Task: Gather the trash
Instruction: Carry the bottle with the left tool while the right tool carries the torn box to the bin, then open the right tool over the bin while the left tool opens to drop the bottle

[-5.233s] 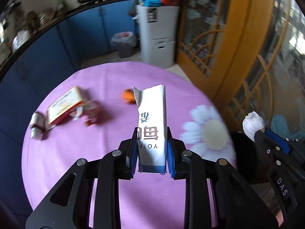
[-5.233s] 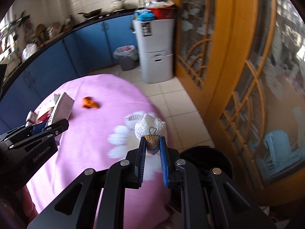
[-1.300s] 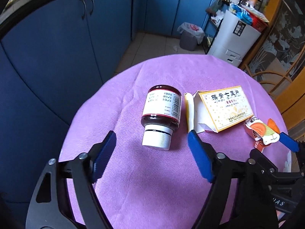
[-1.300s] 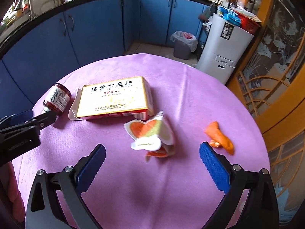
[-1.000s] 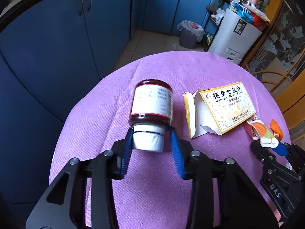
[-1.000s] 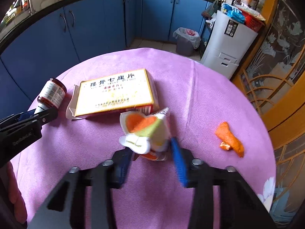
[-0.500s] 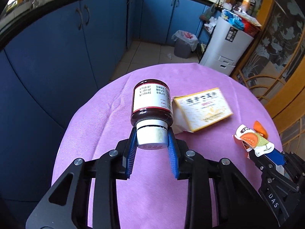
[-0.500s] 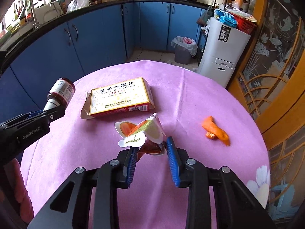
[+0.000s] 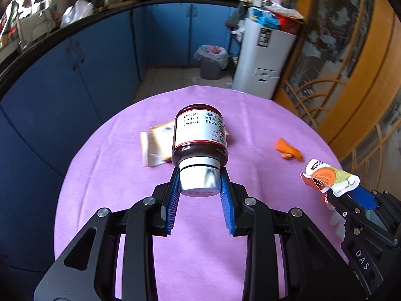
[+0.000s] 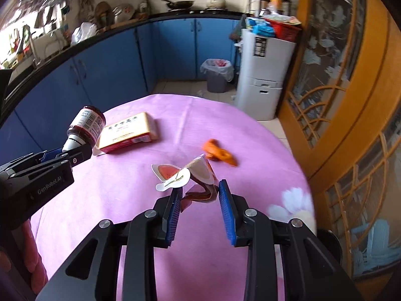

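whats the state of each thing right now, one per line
left hand-held gripper: shut on the bottle's white cap
brown bottle: capped, held clear of the table
right hand-held gripper: shut on the wrapper
crumpled wrapper: held clear of the table
yellow box: lying flat, end flap open
orange peel: lying loose on the purple tablecloth

We see a dark, white-capped bottle and crumpled wrapper held aloft; yellow box and orange scrap lie on the surface.
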Available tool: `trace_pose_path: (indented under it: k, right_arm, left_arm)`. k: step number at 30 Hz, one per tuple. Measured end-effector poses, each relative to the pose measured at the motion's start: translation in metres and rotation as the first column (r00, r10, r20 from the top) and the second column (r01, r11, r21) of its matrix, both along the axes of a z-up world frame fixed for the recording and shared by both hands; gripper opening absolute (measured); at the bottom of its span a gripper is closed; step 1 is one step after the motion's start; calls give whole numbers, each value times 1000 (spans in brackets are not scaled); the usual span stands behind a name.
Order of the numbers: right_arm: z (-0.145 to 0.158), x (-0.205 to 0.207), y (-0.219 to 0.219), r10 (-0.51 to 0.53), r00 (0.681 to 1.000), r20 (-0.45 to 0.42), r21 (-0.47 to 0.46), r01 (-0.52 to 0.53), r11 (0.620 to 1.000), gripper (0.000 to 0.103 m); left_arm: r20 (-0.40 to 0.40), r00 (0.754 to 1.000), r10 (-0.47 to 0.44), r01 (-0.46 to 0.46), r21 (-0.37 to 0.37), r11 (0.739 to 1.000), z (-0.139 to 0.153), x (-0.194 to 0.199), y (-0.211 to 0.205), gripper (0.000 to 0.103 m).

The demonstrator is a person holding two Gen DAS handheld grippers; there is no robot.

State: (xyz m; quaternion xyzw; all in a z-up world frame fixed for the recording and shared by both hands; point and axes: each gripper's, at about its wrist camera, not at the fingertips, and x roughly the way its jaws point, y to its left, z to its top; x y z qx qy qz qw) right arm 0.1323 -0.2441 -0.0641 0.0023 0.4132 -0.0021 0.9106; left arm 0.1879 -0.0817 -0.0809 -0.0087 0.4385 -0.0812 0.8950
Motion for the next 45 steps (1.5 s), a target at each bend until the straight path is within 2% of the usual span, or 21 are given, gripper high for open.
trace_pose_path:
  k: [6,11,24,33,45]
  right_arm:
    - [6,-24,-56,-91,996,21,25,90,996,30]
    - [4,-48,-107,-182,983,27,44,181,983,30]
    - [-12,-96,-219,-378,926,-5,62,377,924,30]
    - [-28,-110,-261,-433,900,-41,85,435,896,29]
    - [-42,-124,-284,-464,883,-69,108,469,877,29]
  left_arm:
    - [13,995,-95,95,27,995,8,-14,-54,31]
    - [17,981,-193,192,48,980,12,-29,-111,31]
    - [2,910,-414,413,80,907,7,-62,-252,31]
    - [-17,867,-497,497,93,863,-2,-77,-308,32]
    - [-51,840,-540,542,109,833,-15,-85,-346,32]
